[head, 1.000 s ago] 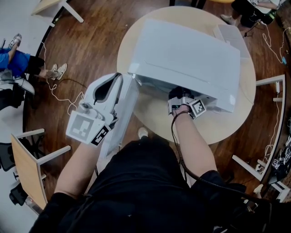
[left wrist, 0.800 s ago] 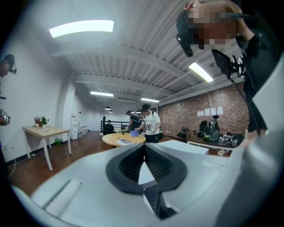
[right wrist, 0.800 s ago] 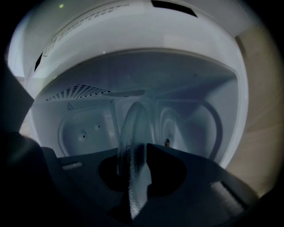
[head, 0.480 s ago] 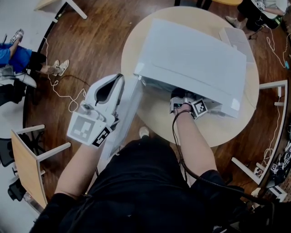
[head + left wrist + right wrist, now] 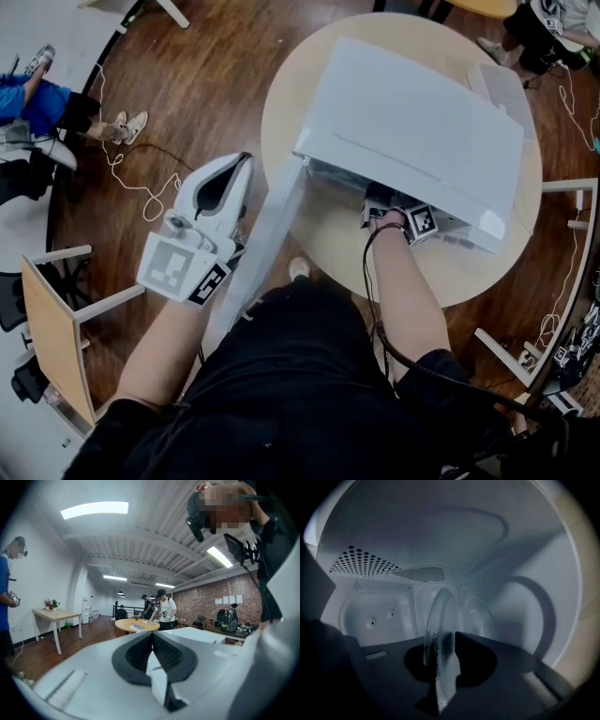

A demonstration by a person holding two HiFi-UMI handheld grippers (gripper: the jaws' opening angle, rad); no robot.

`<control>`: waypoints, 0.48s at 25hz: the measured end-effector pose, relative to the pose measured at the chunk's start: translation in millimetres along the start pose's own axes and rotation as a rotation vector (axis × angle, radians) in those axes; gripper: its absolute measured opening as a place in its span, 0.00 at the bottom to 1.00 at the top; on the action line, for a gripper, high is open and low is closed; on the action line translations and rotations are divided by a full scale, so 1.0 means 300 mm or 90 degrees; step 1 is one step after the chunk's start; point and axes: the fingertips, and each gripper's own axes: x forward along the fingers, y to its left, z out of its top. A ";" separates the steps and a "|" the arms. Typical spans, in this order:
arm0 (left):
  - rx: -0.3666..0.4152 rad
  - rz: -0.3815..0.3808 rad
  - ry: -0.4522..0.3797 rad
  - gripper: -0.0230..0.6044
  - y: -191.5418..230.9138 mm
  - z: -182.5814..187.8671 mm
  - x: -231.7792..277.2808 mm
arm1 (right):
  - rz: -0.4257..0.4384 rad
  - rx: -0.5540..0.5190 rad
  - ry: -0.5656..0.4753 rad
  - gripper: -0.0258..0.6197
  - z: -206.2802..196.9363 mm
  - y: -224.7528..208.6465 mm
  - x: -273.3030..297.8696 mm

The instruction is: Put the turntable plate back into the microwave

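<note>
Right claw [image 5: 449, 641] is clamped on the glass plate [image 5: 438, 616], held on edge inside the microwave [image 5: 412, 131]; the head view hides the plate. Left claw [image 5: 152, 641] seems closed and empty, beside the open door [image 5: 267, 234].

Plate and jaws out of sight from above

In the head view the microwave [image 5: 412, 122] roof hides the turntable plate [image 5: 437, 616] and all of the right gripper [image 5: 444, 641] past its marker cube [image 5: 421, 223]. In the right gripper view the plate's lower rim vanishes between the dark jaws.
</note>
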 end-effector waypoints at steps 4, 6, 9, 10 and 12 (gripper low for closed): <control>-0.012 0.015 -0.006 0.04 0.029 -0.005 -0.017 | -0.008 -0.010 -0.010 0.11 0.000 0.000 0.004; -0.015 0.018 -0.009 0.04 0.030 -0.007 -0.024 | -0.028 -0.034 -0.023 0.10 0.024 -0.027 -0.002; -0.021 0.022 -0.014 0.04 0.038 -0.008 -0.036 | -0.047 -0.071 -0.032 0.17 0.014 0.003 0.002; -0.024 0.024 -0.016 0.04 0.041 -0.009 -0.038 | -0.060 -0.080 -0.030 0.23 0.010 0.005 0.004; -0.026 0.025 -0.019 0.04 0.043 -0.009 -0.039 | -0.078 -0.092 -0.037 0.31 0.011 0.021 0.011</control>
